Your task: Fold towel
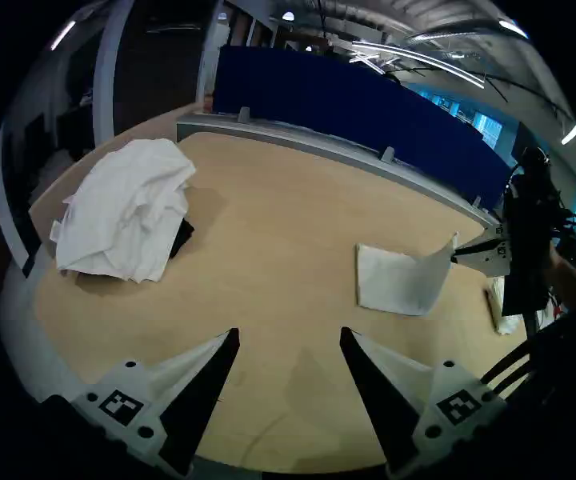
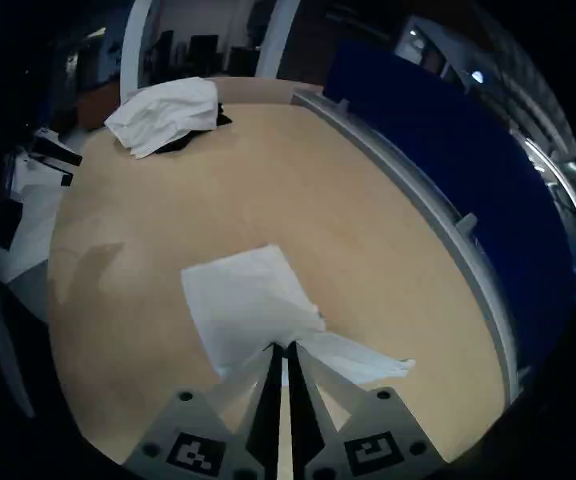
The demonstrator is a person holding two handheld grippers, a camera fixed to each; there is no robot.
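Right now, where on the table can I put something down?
The widest bare stretch of the light wooden table lies between the crumpled white towel pile and the small white folded towel, down to the open left hand-held gripper. Crowded: where the right hand-held gripper pinches that towel.

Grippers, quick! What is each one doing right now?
Left gripper: open, holding nothing.
Right gripper: closed on the small towel corner.

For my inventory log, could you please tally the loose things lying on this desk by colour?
White: 2, the small towel pinched in the right tongs and the crumpled pile, counted as one since its layers cannot be told apart.
Black: 1, a dark item peeking from under the pile.
Total: 3
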